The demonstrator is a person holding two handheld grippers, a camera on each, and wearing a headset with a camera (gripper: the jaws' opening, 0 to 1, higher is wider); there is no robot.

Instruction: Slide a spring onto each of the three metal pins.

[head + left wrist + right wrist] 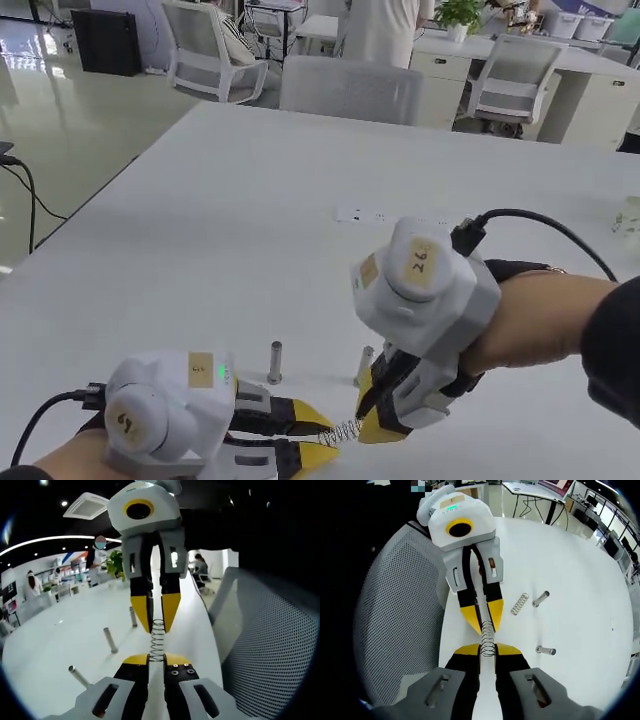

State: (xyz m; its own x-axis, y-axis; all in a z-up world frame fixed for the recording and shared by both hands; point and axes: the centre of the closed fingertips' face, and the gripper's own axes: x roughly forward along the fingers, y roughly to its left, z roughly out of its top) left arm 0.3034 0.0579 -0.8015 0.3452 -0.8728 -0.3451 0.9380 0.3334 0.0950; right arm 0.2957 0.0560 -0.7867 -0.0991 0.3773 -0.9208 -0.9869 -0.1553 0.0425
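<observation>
A broad white tabletop (200, 250) runs out toward an office of white mesh-backed chairs (350, 92) and desks. A flat white power strip (362, 214) lies on it well beyond the tongs. Near the table's close edge, the left tongs (318, 446), white-bodied with yellow-tipped black jaws, and the right tongs (372, 425), of the same make, meet tip to tip. A thin coiled steel-wire spring (340, 432) bridges the small gap between them. Each pair of jaws is pressed together on one end of that spring, so both tongs pinch it at once. Three short grey metal pins stand on the tabletop on the far side of the tongs, apart from the held spring, and none carries a spring yet. In the left gripper view they are the near pin (79, 675) beside the left tongs' body, the middle pin (110, 640), and the far pin (132, 616) just beside the right tongs' tips. In the head view, the right tongs' body covers part of the pin next to it. A second loose wire spring (520, 603) lies flat on the table just beside a pin, near the left tongs' tips. A grey mesh chair back (400, 615) rises on the other side of the tongs. A black cable (540, 225) loops from the right tongs over the person's hand (520, 320).
</observation>
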